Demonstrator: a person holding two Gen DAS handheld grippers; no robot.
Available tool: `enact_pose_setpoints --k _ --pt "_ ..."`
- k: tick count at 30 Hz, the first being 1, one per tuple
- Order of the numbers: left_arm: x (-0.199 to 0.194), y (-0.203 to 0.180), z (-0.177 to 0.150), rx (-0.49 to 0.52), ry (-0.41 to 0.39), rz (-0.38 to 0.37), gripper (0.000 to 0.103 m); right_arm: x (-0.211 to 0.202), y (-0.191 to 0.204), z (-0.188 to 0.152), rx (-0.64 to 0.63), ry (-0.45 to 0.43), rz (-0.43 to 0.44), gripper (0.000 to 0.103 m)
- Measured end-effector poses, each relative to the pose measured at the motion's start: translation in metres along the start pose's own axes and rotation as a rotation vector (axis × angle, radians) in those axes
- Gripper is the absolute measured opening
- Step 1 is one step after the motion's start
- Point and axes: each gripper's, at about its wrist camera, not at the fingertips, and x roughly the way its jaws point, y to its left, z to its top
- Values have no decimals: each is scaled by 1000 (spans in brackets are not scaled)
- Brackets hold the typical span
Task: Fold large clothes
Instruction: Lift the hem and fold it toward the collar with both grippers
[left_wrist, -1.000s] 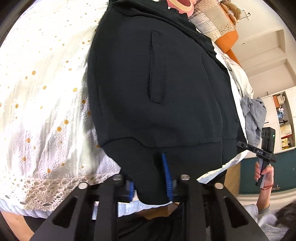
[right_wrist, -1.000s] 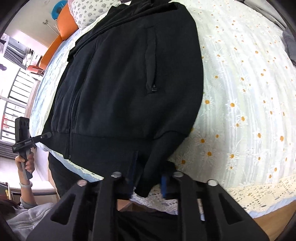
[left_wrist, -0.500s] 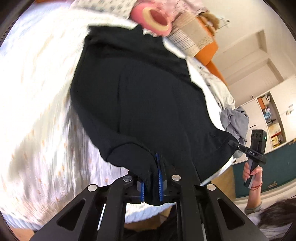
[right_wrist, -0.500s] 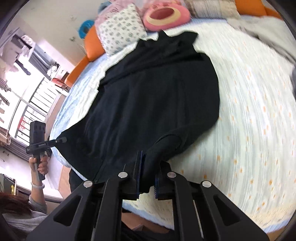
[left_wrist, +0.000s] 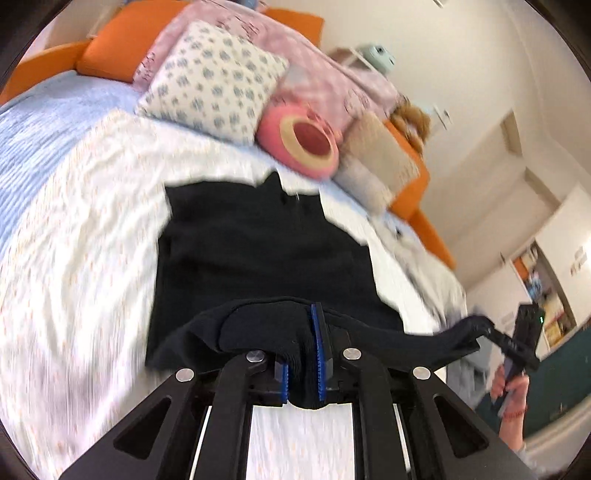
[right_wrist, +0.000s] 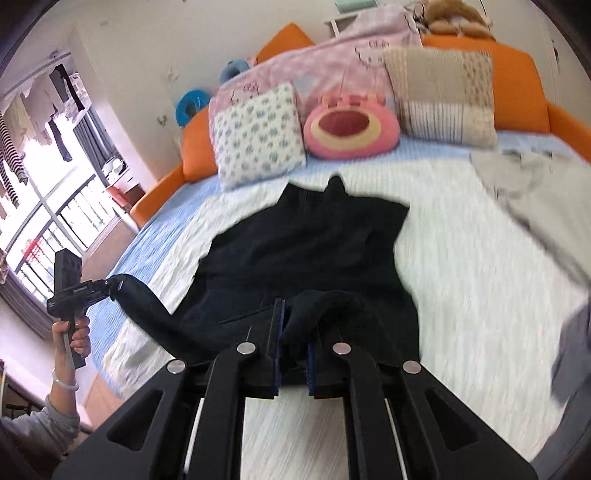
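In the left wrist view the left tool (left_wrist: 303, 363) is clamped on a bunch of the black jacket (left_wrist: 266, 254), its blue pads (left_wrist: 320, 354) pressed narrow against the hem. The jacket lies on the white flowered bedspread (left_wrist: 74, 258), collar toward the head edge of the bed, near hem lifted off it. Motion blur smears the spread's pattern, and the tool's frame hides the bed's foot edge. At the far right of that view the right tool (left_wrist: 480, 326) is small and blurred; it seems to hold the other hem corner, above a hand (left_wrist: 511, 391).

The right wrist view shows the right tool gripping bunched hem, and, at its left, the left tool (right_wrist: 110, 286) holding a stretched corner. Only this view shows the grey garment (right_wrist: 524, 184) near the bed's right edge.
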Motion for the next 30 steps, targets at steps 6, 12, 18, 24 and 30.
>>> enact_pose_setpoints --k 6,12,18,24,30 --pt "51 -9 76 56 -72 118 15 56 -11 86 8 -36 -77 10" --pt "121 3 152 25 -77 194 15 131 -45 159 68 -24 -146 9" --pt "196 48 200 -90 -39 158 15 216 -89 195 121 22 -198 9" --pt "260 95 213 -180 37 132 15 284 -128 200 176 77 -213 9" --pt "312 123 215 -174 87 154 15 336 -155 195 210 132 -253 9"
